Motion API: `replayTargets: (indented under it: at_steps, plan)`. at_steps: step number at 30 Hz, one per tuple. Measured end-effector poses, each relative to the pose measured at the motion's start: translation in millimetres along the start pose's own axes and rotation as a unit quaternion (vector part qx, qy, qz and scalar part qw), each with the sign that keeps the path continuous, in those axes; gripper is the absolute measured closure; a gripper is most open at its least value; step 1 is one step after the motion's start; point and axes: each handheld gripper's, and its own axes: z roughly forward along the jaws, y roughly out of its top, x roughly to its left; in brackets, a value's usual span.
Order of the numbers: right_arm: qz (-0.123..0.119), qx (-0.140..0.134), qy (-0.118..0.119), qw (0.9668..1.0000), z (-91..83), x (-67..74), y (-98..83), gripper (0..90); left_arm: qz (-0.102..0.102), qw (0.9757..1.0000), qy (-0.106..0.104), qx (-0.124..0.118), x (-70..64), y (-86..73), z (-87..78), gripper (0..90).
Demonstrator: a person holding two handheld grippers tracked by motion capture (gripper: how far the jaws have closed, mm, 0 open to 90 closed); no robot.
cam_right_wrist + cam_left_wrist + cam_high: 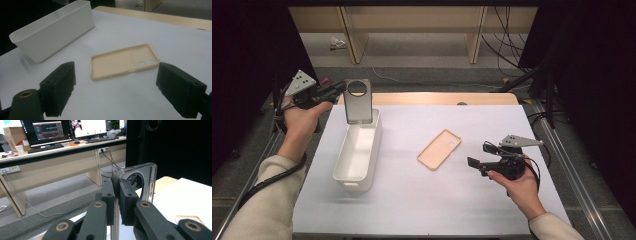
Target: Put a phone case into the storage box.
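Left gripper (343, 89) raised level, pinching grey case (358, 101)

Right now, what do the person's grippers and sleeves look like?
Both the left gripper and right gripper are black, with blocky jaws, brass-coloured pivot pins, a grey three-cornered plate with holes on top, and a black trailing cable. The sleeves are light beige.

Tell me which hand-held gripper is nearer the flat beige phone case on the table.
Right. The right hand-held gripper hovers open beside the beige phone case; the left hand-held gripper is farther off, above the white bin.
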Motion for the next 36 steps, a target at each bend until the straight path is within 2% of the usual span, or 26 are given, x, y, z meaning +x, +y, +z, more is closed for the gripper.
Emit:
replayTargets:
  at_steps: [25,36]
  plan:
    - [0.001,0.002,0.002,1.0000,0.4,-0.6,-0.2,16.8,-0.004,0.9999,0.005,0.014,5.7,-11.8,22.7,83.4]
    - [0.001,0.004,0.003,1.0000,0.8,-0.9,-0.4,16.8,-0.004,0.9995,0.016,0.029,12.0,-17.7,32.8,83.4]
